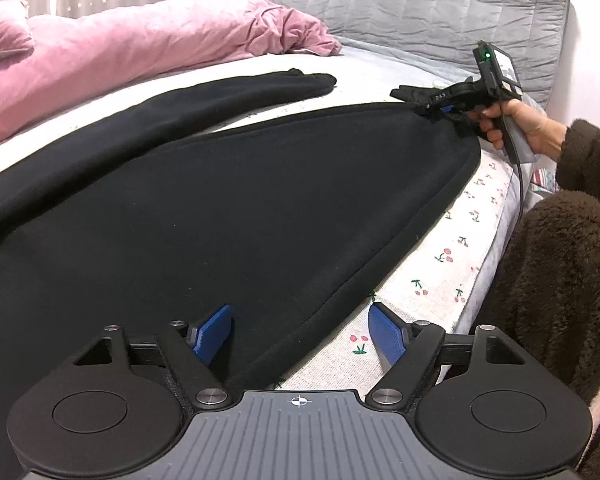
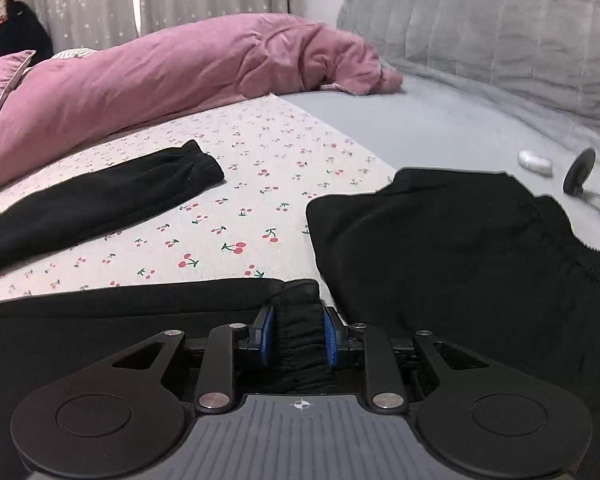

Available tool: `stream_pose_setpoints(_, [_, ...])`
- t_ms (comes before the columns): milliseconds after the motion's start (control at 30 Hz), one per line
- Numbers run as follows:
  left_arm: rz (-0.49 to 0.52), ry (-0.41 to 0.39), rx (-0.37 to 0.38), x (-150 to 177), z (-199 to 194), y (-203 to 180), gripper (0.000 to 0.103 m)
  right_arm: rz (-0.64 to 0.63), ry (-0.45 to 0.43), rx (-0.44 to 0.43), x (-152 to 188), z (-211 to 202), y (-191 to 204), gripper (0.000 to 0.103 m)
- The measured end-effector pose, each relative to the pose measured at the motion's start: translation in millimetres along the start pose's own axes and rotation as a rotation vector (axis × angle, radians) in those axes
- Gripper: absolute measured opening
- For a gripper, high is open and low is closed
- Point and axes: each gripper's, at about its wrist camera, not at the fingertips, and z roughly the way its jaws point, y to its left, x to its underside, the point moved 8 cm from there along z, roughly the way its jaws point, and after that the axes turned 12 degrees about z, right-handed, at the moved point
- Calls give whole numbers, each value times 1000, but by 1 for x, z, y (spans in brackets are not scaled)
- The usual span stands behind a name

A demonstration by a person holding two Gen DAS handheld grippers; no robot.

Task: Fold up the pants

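Right wrist: right tongs (image 2: 299,336) grip black pants (image 2: 440,248) on cherry-print bedsheet (image 2: 260,168); left tongs (image 1: 300,334) gape.

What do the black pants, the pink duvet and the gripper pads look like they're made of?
Black pants: thick matte knit, likely cotton fleece; no sheen, a stitched edge seam, ribbed gathers where the right gripper pinches them.
Pink duvet: soft fabric with a faint sheen, possibly velvet or brushed microfibre; puffy, wrinkled.
Pads on the left gripper: blue, matte, probably rubber or soft plastic; the right gripper's show fine ridges.
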Motion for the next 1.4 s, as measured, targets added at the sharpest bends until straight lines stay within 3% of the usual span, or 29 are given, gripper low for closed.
stream_pose_setpoints(133, [-64, -20, -28, -8, -15, 21, 81, 18, -26, 12, -8, -16, 0, 41])
stream_pose_setpoints(200, [-103, -49, -68, -14, -25, 41, 83, 12, -47, -8, -13, -27, 4, 58])
stream_pose_setpoints(233, [-126, -58, -90, -18, -29, 54, 83, 13, -54, -18, -18, -31, 7, 61])
stream_pose_setpoints(367, [-170, -46, -210, -36, -35, 111, 85, 17, -58, -63, -40, -31, 26, 67])
stream_pose_setpoints(500, [-168, -19, -281, -53, -30, 168, 85, 0, -54, -90, -59, -13, 47, 71])
stream_pose_setpoints(800, [-177, 46, -405, -78, 21, 304, 85, -2, -5, -154, -96, 57, 106, 76])
stream_pose_setpoints(967, [-134, 129, -399, -73, 62, 355, 85, 21, 48, -169, -112, 108, 136, 76])
stream_pose_setpoints(1067, [-128, 140, -362, -69, 71, 368, 83, -1, 71, -144, -118, 136, 149, 76])
stream_pose_setpoints(1233, [-127, 194, -254, -62, 93, 374, 77, 1, 96, -122, -123, 174, 160, 74])
stream_pose_setpoints(1400, [-116, 186, -227, -64, 105, 374, 74, -10, 116, -97, -115, 199, 167, 73])
